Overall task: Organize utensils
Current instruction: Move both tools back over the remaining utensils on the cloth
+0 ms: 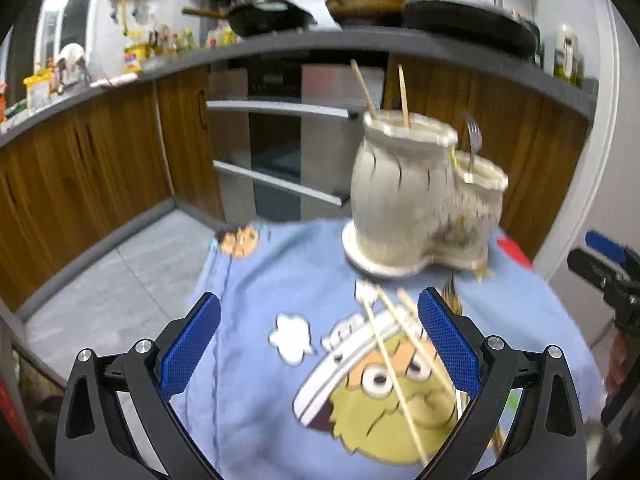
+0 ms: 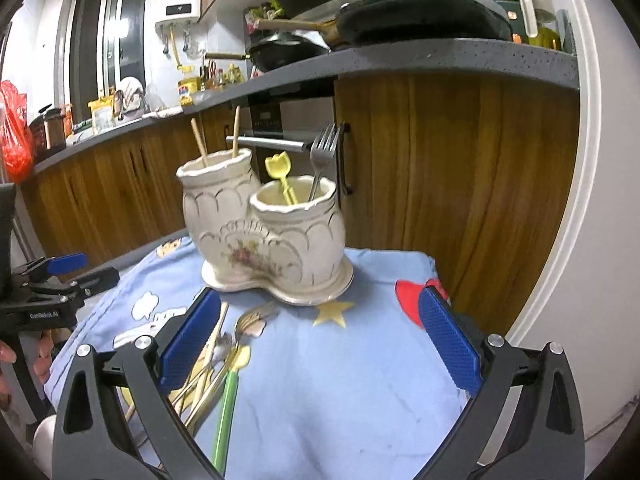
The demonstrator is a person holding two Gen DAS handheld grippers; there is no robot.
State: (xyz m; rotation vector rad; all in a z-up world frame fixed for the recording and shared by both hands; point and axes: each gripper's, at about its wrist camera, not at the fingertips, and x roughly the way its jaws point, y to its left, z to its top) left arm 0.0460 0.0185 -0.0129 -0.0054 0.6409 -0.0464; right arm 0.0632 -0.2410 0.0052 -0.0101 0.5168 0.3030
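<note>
A cream ceramic double-pot utensil holder (image 2: 264, 236) stands on a blue cartoon cloth (image 2: 340, 380); it also shows in the left wrist view (image 1: 416, 200). Its tall pot holds two wooden chopsticks (image 2: 200, 142); its low pot holds a yellow spoon (image 2: 280, 176) and a metal fork (image 2: 322, 156). Loose chopsticks (image 1: 394, 372) lie on the cloth between my left gripper's (image 1: 320, 344) open fingers. A green-handled utensil (image 2: 226, 404), a gold fork (image 2: 250, 318) and more chopsticks lie by my right gripper's left finger. My right gripper (image 2: 320, 344) is open and empty.
Wooden kitchen cabinets (image 2: 460, 184) and an oven (image 1: 276, 152) stand behind the small table. Pans (image 2: 420, 20) sit on the grey counter above. The cloth's edges drop to a grey tiled floor (image 1: 120, 280). The other gripper shows at each view's side.
</note>
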